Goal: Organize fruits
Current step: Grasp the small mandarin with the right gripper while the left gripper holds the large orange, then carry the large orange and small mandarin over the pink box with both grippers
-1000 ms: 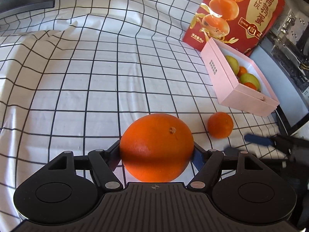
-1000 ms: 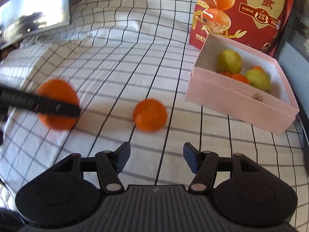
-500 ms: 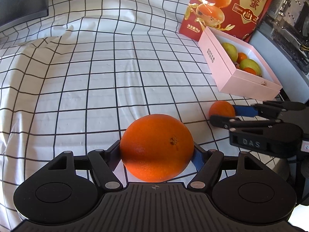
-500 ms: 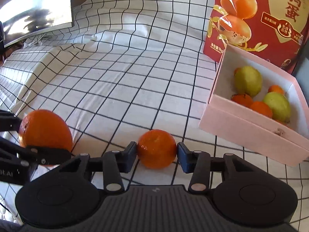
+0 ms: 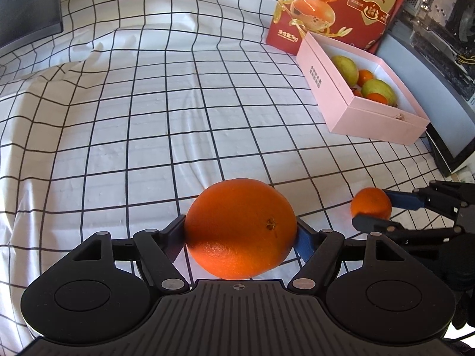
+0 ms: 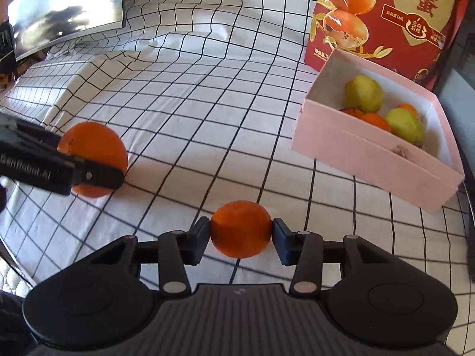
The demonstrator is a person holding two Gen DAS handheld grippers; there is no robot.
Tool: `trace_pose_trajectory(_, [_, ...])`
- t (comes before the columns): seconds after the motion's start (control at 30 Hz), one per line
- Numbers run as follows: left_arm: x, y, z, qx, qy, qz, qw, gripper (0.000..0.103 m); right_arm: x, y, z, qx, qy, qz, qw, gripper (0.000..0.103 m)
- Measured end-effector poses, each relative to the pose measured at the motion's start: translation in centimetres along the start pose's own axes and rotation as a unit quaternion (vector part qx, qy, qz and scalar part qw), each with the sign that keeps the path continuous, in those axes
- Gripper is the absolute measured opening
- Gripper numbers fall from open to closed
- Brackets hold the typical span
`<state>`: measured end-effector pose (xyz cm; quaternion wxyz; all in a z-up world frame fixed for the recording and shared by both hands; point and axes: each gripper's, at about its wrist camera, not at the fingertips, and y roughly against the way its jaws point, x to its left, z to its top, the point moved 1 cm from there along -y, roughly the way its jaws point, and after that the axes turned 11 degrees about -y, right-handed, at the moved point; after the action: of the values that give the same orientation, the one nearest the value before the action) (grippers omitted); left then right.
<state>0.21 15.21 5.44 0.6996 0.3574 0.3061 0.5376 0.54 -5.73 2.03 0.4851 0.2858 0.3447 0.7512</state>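
My left gripper (image 5: 240,233) is shut on a large orange (image 5: 240,225), held above the checked cloth; it also shows in the right wrist view (image 6: 95,154). My right gripper (image 6: 241,233) is shut on a small tangerine (image 6: 241,228), also seen at the right of the left wrist view (image 5: 371,203). The pink box (image 6: 371,148) at the right holds green pears (image 6: 363,93) and several small tangerines (image 6: 375,120).
A red printed bag (image 6: 386,14) stands behind the pink box (image 5: 341,89). A monitor (image 6: 65,12) stands at the back left. The white cloth with black grid (image 5: 148,118) has folds at the left. Dark equipment (image 5: 439,14) lies at the far right.
My right gripper moved onto the small tangerine and shut on it, then lifted it slightly. My left gripper kept the large orange and rose, tilting toward the box.
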Motion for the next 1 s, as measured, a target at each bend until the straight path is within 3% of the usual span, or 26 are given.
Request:
trace_pose_trajectory(0.27, [-0.6,0.1,-0.2,0.005,-0.008,-0.016,0.9998,0.078,-0.4,0.2,-1.0,0.005,-0.007,-0.006,1.0,0.049])
trace_pose_trajectory(0.57, [0.5,0.6,-1.3,0.008,-0.005,-0.057,0.9983,0.078,-0.3,0.3,-1.0,0.0,-0.009,-0.012,1.0,0.053])
trace_pose_trajectory(1.0, [0.1,1.2,-2.3,0.042,-0.027,-0.058,0.9971,0.078,-0.1,-0.1,-1.0,-0.003,-0.014,-0.004,1.0,0.053])
